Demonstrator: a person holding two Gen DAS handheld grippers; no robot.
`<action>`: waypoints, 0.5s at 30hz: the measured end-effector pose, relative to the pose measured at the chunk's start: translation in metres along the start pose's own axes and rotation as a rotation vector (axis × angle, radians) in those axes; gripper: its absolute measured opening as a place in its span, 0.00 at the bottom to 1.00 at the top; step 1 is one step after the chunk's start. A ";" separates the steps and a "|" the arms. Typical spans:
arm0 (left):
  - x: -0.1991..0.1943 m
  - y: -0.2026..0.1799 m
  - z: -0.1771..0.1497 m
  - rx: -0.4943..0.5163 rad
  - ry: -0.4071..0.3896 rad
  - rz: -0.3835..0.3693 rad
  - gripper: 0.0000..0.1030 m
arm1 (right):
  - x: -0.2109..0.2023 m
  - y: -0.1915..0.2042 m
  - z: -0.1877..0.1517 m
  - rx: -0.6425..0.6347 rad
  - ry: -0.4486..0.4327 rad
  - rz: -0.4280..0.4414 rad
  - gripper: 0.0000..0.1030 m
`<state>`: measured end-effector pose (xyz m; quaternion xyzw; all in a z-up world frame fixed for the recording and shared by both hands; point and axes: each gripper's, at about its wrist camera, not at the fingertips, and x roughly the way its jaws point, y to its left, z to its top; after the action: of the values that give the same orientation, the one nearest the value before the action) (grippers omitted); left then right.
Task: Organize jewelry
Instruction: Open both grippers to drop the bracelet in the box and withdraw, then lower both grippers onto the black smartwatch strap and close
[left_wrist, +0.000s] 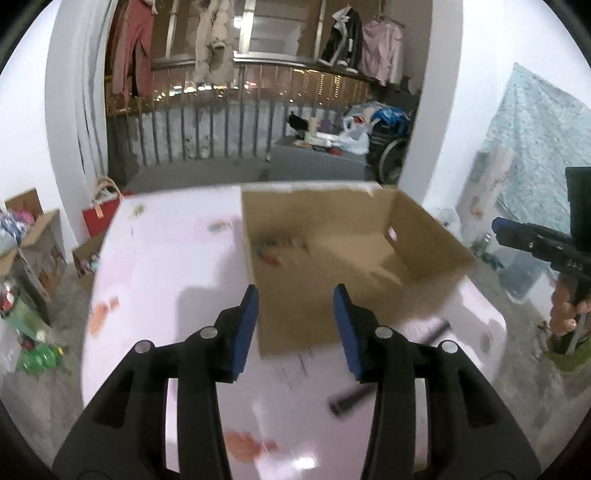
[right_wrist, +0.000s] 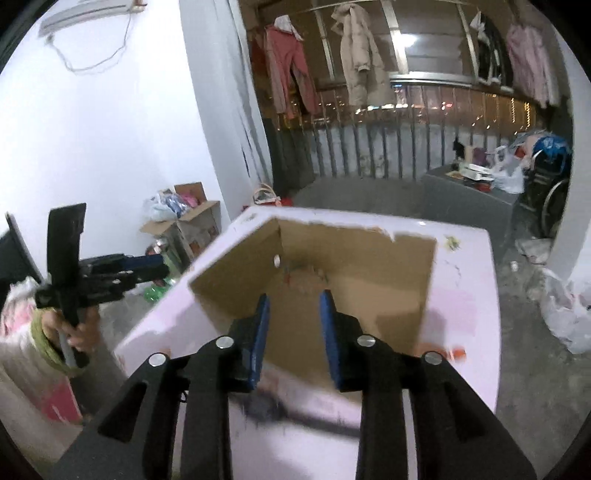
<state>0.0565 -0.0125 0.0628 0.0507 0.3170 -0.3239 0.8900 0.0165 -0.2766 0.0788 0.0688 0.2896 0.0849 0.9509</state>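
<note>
Several small trinkets (left_wrist: 275, 253) in cardboard box (left_wrist: 413, 236): likely light, slippery, delicate; pinch singly, at thickest part. Left gripper (left_wrist: 295, 325), right gripper (right_wrist: 293, 332): part-open, empty.

White walls (right_wrist: 110, 129), railing (left_wrist: 221, 122), hanging clothes (left_wrist: 133, 48), grey floor (left_wrist: 44, 406)

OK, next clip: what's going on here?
A person holds a two-finger gripper in each hand over a pale pink table with an open cardboard box on it. Both the left gripper and the right gripper are open and empty, pointing toward the box. A few small colourful items, too blurred to identify, lie inside the box. A dark stick-like object lies on the table near the grippers.
</note>
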 end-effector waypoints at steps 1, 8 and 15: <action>-0.003 -0.006 -0.016 -0.008 0.013 -0.015 0.41 | 0.001 0.001 -0.014 0.010 0.013 -0.003 0.33; 0.023 -0.032 -0.077 -0.050 0.124 -0.079 0.45 | 0.030 -0.022 -0.084 0.153 0.136 -0.099 0.34; 0.057 -0.034 -0.101 -0.096 0.210 -0.095 0.45 | 0.062 -0.058 -0.099 0.275 0.182 -0.153 0.34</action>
<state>0.0158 -0.0408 -0.0472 0.0267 0.4257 -0.3430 0.8369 0.0182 -0.3125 -0.0461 0.1678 0.3879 -0.0222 0.9060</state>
